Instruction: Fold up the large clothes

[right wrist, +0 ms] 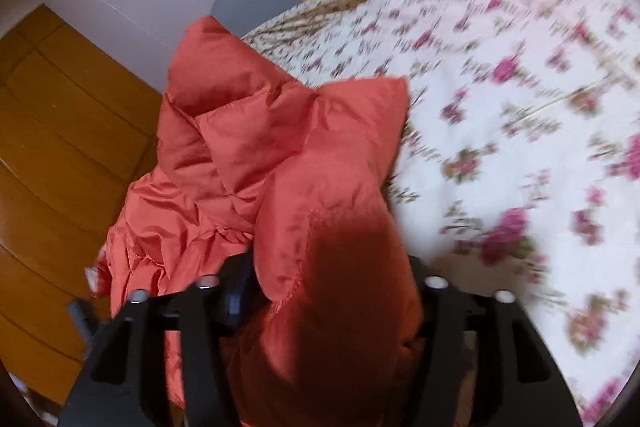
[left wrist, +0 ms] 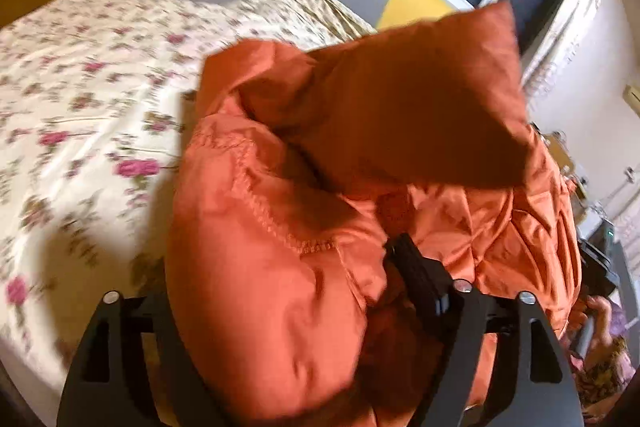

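Over the floral bedspread (left wrist: 80, 99), both the left gripper (left wrist: 280, 287) and right gripper (right wrist: 332, 275) clamp bunched orange puffer jacket (left wrist: 360, 131); its slick sleeve at twelve o'clock could slip free.

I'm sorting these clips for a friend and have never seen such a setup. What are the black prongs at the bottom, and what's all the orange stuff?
No robot here: a person holds a two-fingered tool in each hand, each with a camera looking along its fingers. One picture is from the left tool, the other from the right tool. The orange stuff is a puffy quilted jacket, bunched between the fingers of both tools and held over a bed with a flowered cover. The pictures are blurred.
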The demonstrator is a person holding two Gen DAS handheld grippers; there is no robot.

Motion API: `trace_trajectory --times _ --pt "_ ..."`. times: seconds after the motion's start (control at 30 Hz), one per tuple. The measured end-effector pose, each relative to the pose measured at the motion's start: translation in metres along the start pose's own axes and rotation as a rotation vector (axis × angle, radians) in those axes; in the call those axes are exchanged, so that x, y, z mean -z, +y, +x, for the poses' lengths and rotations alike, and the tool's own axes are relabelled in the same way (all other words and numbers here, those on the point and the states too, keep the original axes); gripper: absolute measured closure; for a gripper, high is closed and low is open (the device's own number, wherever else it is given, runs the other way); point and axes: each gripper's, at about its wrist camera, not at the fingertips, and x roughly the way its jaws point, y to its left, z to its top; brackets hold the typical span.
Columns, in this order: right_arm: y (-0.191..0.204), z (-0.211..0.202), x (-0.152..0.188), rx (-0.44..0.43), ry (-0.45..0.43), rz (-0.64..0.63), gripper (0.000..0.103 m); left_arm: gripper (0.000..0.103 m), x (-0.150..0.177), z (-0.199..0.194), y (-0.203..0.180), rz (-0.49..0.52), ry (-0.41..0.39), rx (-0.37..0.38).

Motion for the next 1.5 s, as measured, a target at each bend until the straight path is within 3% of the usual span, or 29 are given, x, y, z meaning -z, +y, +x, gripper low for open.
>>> trace_trajectory --times 0.07,0.13,0.17,0.2,0.3,0.5,0.57,0.6,0.63,0.67,0.7,0.77,0.8,0.87,0.97,1.17,1.3,1.5 --pt "0.013 -0.013 0.0 0.027 -0.044 -0.04 0.038 0.019 0.002 -0.017 0.0 -0.021 -0.066 -0.04" --pt "0.028 -0.016 -0.003 0.053 -0.063 -0.086 0.024 0.009 0.0 -0.04 -0.005 -0.025 -0.168 -0.06" --pt "0.038 -0.016 -0.005 0.096 -0.082 -0.127 0.011 0.007 -0.003 -0.048 -0.008 -0.009 -0.2 -0.062" --pt "0.044 -0.019 -0.005 0.123 -0.094 -0.164 0.01 0.007 -0.007 -0.051 -0.012 0.014 -0.211 -0.068" --pt "0.055 -0.017 -0.009 0.176 -0.093 -0.227 0.01 0.006 -0.023 -0.048 -0.024 0.098 -0.195 -0.108" --pt "0.057 -0.002 -0.036 0.176 -0.106 -0.225 0.011 0.006 -0.058 -0.012 -0.032 0.209 -0.12 -0.169" --pt "0.057 0.006 -0.043 0.15 -0.096 -0.206 0.018 0.006 -0.068 0.004 -0.033 0.198 -0.098 -0.171" --pt "0.058 0.013 -0.046 0.141 -0.084 -0.202 0.033 0.007 -0.07 0.009 -0.032 0.18 -0.09 -0.141" --pt "0.061 0.013 -0.043 0.149 -0.079 -0.204 0.043 0.02 -0.069 0.01 -0.034 0.169 -0.085 -0.127" --pt "0.062 0.015 -0.042 0.16 -0.076 -0.208 0.063 0.041 -0.069 0.015 -0.031 0.134 -0.069 -0.112" --pt "0.062 0.015 -0.041 0.161 -0.077 -0.213 0.074 0.047 -0.069 0.015 -0.03 0.111 -0.058 -0.105" --pt "0.063 0.009 -0.036 0.147 -0.095 -0.219 0.08 0.065 -0.066 0.011 -0.026 0.072 -0.065 -0.076" --pt "0.064 0.003 -0.035 0.142 -0.115 -0.228 0.083 0.068 -0.065 0.008 -0.03 0.064 -0.073 -0.071" --pt "0.07 -0.01 -0.034 0.15 -0.158 -0.247 0.085 0.075 -0.065 -0.009 -0.028 0.032 -0.119 -0.038" --pt "0.081 -0.021 -0.041 0.149 -0.211 -0.26 0.087 0.078 -0.077 -0.03 -0.033 0.001 -0.203 -0.017" --pt "0.115 -0.018 -0.074 0.189 -0.319 -0.308 0.088 0.079 -0.12 -0.05 -0.056 -0.012 -0.369 -0.052" --pt "0.12 0.007 -0.104 0.188 -0.349 -0.263 0.088 0.079 -0.154 -0.039 -0.062 -0.048 -0.418 -0.094" --pt "0.105 0.068 -0.132 0.278 -0.319 -0.243 0.088 0.079 -0.181 0.011 -0.068 -0.022 -0.424 -0.209"
